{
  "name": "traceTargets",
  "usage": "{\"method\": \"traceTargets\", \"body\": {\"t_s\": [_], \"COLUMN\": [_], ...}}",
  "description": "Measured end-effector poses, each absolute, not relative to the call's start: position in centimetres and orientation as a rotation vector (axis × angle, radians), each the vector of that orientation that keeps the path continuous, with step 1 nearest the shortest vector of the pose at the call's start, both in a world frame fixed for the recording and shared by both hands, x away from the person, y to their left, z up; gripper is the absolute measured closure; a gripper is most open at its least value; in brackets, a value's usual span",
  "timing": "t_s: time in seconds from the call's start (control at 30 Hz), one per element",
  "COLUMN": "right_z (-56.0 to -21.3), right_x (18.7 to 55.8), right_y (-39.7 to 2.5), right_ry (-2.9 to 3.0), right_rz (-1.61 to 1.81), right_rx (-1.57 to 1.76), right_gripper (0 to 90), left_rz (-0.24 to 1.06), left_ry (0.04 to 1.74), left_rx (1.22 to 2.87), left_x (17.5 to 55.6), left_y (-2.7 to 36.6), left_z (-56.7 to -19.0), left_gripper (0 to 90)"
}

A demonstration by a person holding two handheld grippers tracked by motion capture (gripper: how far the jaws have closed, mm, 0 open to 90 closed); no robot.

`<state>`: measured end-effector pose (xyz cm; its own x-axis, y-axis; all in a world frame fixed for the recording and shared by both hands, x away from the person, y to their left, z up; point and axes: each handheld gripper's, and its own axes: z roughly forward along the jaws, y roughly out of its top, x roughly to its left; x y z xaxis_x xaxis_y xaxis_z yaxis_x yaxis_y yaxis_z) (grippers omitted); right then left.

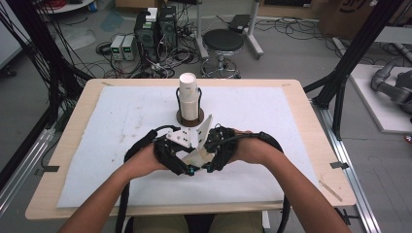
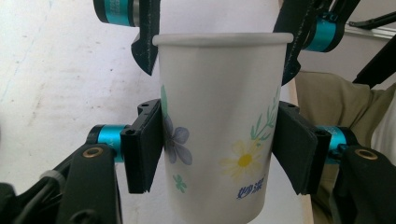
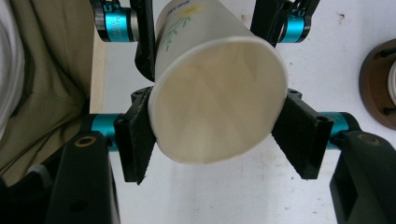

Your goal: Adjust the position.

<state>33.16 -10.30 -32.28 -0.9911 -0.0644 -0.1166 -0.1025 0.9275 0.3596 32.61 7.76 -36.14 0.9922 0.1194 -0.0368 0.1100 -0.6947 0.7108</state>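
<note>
- one flowered paper cup (image 2: 217,135) held over the white mat (image 1: 272,121), nearer the person than the cup stack (image 1: 189,94).
- two grippers: left gripper (image 1: 180,162) and right gripper (image 1: 214,158) both clamp that cup.

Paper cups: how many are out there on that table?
2 that I can tell apart: one flowered paper cup clamped between both pairs of tongs near the table's front, and an upside-down cup on the round holder behind. That one may be a stack hiding more.
</note>
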Motion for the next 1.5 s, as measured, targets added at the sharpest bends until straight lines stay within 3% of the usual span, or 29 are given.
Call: {"method": "traceTargets", "body": {"t_s": [0.13,0.2,0.43,0.67,0.9,1.5], "right_z": [-32.3,-31.8,-30.9,-31.9,-35.1,-39.6], "right_x": [33.2,33.5,33.9,33.9,33.6,32.2], "right_y": [-10.5,-11.3,-14.6,-19.1,-22.8,-26.9], "right_ry": [2.968,2.921,2.81,2.632,2.484,2.283], "right_rz": [0.643,0.769,1.118,1.355,1.421,1.402], "right_rx": [-0.112,-0.04,0.149,0.376,0.611,0.786], "right_gripper": [29.9,22.9,22.1,21.8,20.9,20.9], "left_rz": [0.016,0.019,0.024,0.075,0.176,0.399], "left_ry": [0.184,0.213,0.297,0.431,0.501,0.601], "left_rx": [2.305,2.269,2.172,1.971,1.848,1.572], "left_x": [32.7,32.9,33.1,32.9,32.6,31.6], "left_y": [8.1,8.9,10.7,14.2,16.7,22.1], "left_z": [-36.1,-36.2,-37.1,-38.5,-39.3,-40.1], "left_gripper": [35.9,35.9,35.1,34.0,33.6,31.6]}}
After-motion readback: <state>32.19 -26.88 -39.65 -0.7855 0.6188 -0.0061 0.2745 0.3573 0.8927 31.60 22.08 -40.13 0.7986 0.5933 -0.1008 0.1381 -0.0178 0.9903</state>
